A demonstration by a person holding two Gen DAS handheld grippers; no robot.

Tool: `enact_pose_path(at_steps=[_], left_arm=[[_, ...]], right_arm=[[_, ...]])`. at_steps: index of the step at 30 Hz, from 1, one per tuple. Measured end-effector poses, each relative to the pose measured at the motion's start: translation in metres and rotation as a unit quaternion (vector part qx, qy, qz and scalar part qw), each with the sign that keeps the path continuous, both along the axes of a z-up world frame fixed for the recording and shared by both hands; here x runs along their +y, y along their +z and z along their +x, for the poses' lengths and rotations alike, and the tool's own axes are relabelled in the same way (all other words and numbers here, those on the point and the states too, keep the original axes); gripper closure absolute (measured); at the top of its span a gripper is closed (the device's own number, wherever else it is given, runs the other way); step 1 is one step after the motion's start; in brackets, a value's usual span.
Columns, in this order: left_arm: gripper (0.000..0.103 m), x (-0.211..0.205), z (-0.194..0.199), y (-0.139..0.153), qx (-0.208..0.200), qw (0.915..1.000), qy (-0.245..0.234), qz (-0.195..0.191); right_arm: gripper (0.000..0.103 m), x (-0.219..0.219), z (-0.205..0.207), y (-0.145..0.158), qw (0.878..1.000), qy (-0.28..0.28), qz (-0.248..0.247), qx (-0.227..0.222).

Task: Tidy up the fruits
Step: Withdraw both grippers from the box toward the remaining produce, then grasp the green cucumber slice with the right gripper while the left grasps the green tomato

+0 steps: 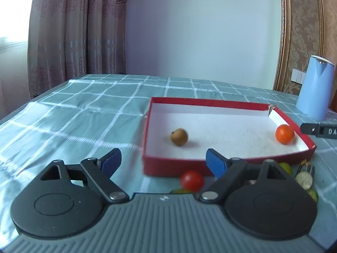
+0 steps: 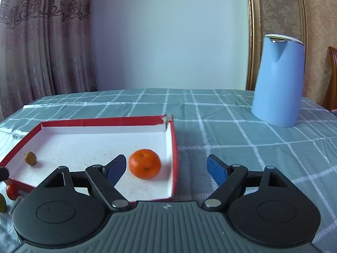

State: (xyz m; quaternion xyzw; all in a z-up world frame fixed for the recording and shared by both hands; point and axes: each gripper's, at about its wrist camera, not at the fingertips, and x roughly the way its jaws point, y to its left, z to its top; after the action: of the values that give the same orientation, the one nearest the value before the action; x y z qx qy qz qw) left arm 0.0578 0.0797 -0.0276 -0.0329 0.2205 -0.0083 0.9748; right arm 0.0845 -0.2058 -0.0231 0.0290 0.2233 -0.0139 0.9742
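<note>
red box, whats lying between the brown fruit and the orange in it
Nothing: bare white floor of the red box separates the brown fruit from the orange, clearest in the left wrist view.

In the left wrist view, a green fruit (image 1: 286,167) at lower right shows only as a sliver behind the gripper's arm, and another green piece (image 1: 180,190) under the red tomato (image 1: 192,180) is mostly covered. The other gripper (image 1: 320,129) is cut off by the right edge. In the right wrist view, a green fruit (image 2: 2,204) is cropped at the lower left edge, and the orange (image 2: 145,164) is slightly blurred.
</note>
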Motion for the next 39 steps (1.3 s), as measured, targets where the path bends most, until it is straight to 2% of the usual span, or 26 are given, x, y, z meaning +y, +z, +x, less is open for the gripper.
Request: enact_pose_path(at_steps=[2,5,7,11,13,16,20,29,33,37,39], left_arm=[[0.017,0.015,-0.008,0.000,-0.004,0.9993,0.008,-0.037],[0.019,0.036,-0.008,-0.007,0.031,0.9957,-0.003,-0.087],[0.019,0.032,-0.008,-0.008,0.036,0.9966,-0.009,-0.073],[0.019,-0.001,-0.007,-0.011,0.058,0.9969,-0.049,0.021],[0.019,-0.010,-0.005,-0.015,0.071,0.9947,-0.060,0.044],[0.018,-0.007,0.002,-0.020,0.096,0.9930,-0.058,0.038],[0.018,-0.009,0.001,-0.021,0.096,0.9926,-0.057,0.048],[0.020,-0.003,0.001,-0.019,0.093,0.9933,-0.063,0.026],[0.013,-0.010,0.003,-0.020,0.100,0.9916,-0.069,0.044],[0.011,-0.010,0.004,-0.021,0.100,0.9914,-0.072,0.043],[0.011,-0.010,0.003,-0.021,0.100,0.9914,-0.072,0.044]], right_arm=[[0.019,-0.005,-0.004,-0.002,1.000,-0.002,0.010,0.001],[0.019,-0.010,-0.010,-0.006,1.000,-0.013,0.013,0.004],[0.019,-0.013,-0.013,-0.008,1.000,-0.015,0.022,0.008],[0.019,-0.015,-0.021,-0.008,0.999,-0.013,0.028,0.009],[0.019,-0.016,-0.026,-0.009,0.999,-0.011,0.031,0.008],[0.019,-0.015,-0.030,-0.010,1.000,-0.012,0.025,0.007],[0.019,-0.009,-0.028,-0.012,1.000,-0.002,0.016,0.016],[0.019,-0.011,-0.031,-0.013,1.000,-0.004,0.015,0.022],[0.019,-0.012,-0.038,-0.016,1.000,0.003,0.010,0.027],[0.019,-0.011,-0.058,-0.015,1.000,0.025,0.003,0.001],[0.019,-0.008,-0.069,-0.014,0.998,0.059,0.007,-0.005]])
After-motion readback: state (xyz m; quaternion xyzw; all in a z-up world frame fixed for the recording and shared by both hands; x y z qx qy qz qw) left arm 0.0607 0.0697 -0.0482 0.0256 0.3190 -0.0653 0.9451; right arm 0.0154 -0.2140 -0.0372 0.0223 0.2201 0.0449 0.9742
